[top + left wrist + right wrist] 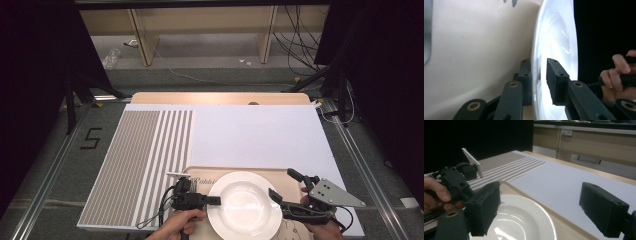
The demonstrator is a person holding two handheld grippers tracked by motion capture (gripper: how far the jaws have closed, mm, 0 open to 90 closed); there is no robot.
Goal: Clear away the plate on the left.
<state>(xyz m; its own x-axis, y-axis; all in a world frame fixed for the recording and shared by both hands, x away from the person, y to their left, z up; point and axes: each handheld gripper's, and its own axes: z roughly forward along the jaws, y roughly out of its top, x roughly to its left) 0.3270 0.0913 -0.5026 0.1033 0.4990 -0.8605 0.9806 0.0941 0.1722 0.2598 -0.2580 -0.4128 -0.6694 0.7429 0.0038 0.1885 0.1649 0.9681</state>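
1. Resting on a beige tray (280, 176) at the table's near edge, the white plate (244, 204) lies between both grippers.
2. Left gripper (539, 75) straddles the plate's rim, its pads slightly apart from it.
3. Right gripper (541, 207) stands wide open, one jaw over the plate's opposite rim.
4. A striped placemat (137, 165) lies left, a white sheet (255, 135) behind.
5. Tray lettering reads "Robbi", the rest hidden by the plate.

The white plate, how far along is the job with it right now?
Done: the white plate lies on the beige tray. In hand: the left gripper has its jaws around the plate's left rim. Left: the right gripper stands open at the right rim, not yet gripping.
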